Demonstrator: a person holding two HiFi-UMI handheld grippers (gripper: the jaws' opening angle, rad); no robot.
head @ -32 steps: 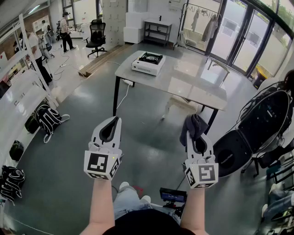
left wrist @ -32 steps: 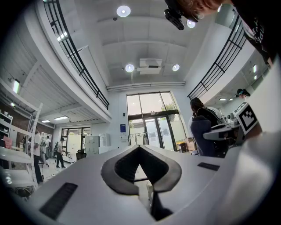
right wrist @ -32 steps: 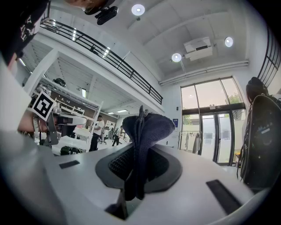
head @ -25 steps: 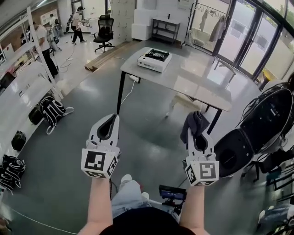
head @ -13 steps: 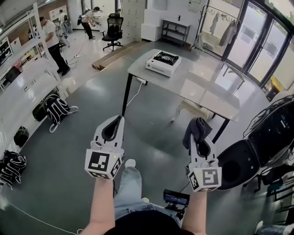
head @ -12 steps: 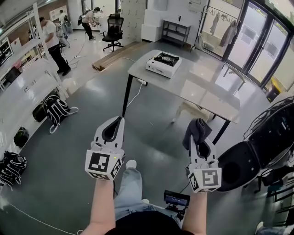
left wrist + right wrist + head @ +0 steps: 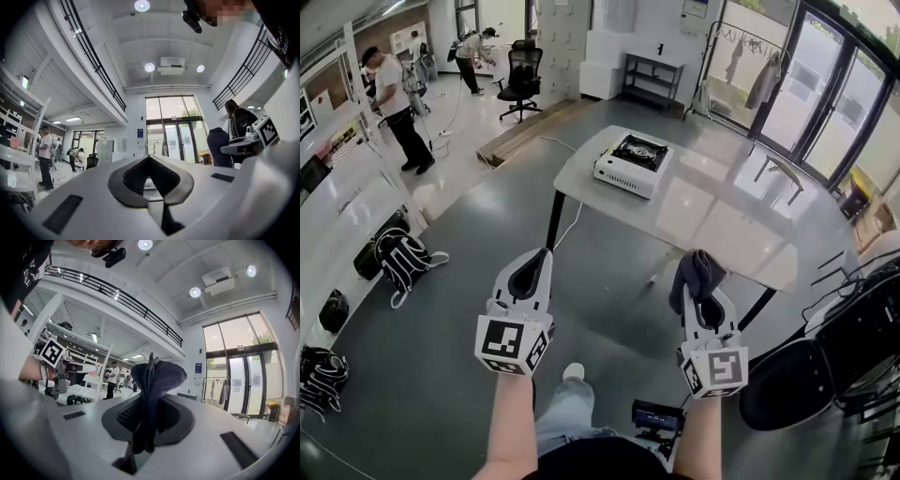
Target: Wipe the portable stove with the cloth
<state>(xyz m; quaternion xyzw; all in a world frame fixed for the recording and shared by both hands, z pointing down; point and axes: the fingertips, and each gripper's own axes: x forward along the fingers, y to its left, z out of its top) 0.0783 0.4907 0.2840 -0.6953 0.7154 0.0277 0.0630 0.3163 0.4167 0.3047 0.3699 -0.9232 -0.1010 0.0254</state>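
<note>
Right gripper view: right gripper (image 7: 146, 404) clamps dark cloth (image 7: 158, 373). Left gripper view: left gripper (image 7: 149, 159) closed, empty. Only head view shows portable stove (image 7: 630, 166) at table's (image 7: 727, 230) far-left corner.

Grey floor (image 7: 441, 309), glass doors (image 7: 825, 103), office chair (image 7: 523, 70)

Person has walked closer: surface (image 7: 712, 225) and portable stove (image 7: 632, 165) now sit nearer and lower in head view. Cloth (image 7: 694, 267) in right tool (image 7: 698, 287) now overlaps the surface's near edge instead of floor.
</note>
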